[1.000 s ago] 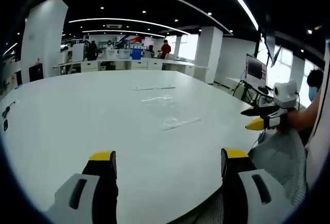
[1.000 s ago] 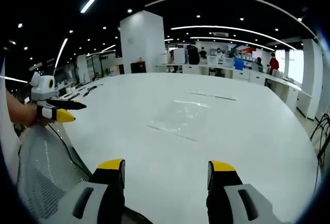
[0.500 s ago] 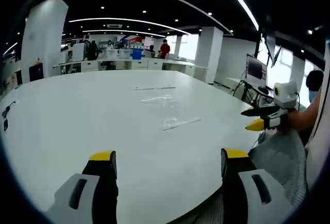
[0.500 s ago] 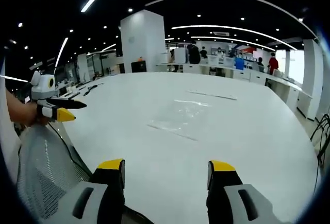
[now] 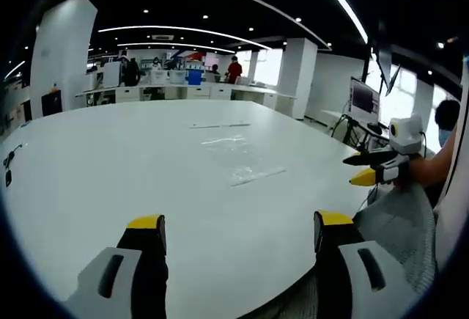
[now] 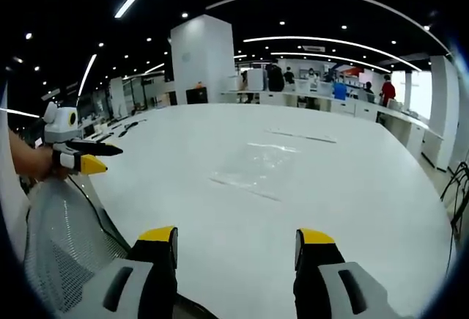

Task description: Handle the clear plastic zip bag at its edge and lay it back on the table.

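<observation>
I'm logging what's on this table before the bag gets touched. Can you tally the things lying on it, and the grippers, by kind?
Clear plastic zip bags: 1
Thin clear strips farther back on the table: 1
Dark cables at the table's edge: 1
Grippers: 2, the left gripper and the right gripper, both open and holding nothing
Total: 5

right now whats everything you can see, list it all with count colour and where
table: one, white, large and rounded, spreading ahead of both grippers
zip bag: one, clear, flat on the table near its middle
strip: one, thin and pale, on the table beyond the bag
chair: one, grey mesh, at the table's near edge
desks: a row, white, far behind the table, with people standing there
monitor: one, dark, on a stand at the side
left gripper: one, grey with yellow tips, open, above the near table edge
right gripper: one, same colours, open, above the near table edge
</observation>
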A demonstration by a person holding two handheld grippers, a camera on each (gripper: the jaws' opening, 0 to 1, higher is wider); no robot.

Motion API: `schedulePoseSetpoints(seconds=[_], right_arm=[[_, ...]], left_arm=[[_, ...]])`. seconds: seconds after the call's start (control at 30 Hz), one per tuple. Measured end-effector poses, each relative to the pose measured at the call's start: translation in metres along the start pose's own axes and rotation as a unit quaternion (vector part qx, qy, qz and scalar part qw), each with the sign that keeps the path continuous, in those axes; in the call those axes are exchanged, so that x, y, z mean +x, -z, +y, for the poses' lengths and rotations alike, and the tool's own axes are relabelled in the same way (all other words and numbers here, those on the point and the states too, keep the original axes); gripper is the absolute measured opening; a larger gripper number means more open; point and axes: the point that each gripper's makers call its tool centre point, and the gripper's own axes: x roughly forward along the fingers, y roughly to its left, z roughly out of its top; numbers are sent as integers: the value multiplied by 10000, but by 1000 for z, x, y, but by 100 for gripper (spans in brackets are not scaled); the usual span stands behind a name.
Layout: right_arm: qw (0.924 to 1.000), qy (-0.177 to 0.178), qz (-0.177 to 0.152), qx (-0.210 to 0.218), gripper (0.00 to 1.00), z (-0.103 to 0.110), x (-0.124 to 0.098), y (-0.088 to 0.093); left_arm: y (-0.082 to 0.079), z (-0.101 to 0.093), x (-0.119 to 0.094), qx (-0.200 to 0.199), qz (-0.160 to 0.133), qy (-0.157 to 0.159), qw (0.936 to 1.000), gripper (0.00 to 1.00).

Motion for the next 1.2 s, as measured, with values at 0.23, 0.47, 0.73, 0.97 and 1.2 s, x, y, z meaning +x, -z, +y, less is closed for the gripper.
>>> schedulePoseSetpoints(seconds=[0.23, 0.47, 0.73, 0.97, 1.2], right_arm=[[10000, 5, -7, 3, 63, 2, -1, -2], [10000, 2, -19, 14, 63, 0, 0, -1], [10000, 4, -24, 20, 63, 0, 0, -1], [10000, 6, -33, 11, 63, 1, -1, -2], [10000, -3, -18, 14, 63, 1, 0, -2]], left_arm=[[-1, -4, -1, 3, 2, 2, 10000, 82], [1, 1, 0, 2, 11, 4, 10000, 82], [2, 2, -1, 6, 17, 2, 10000, 81], [4, 4, 0, 8, 22, 3, 10000, 81], [1, 0, -1, 7, 15, -5, 10000, 81]])
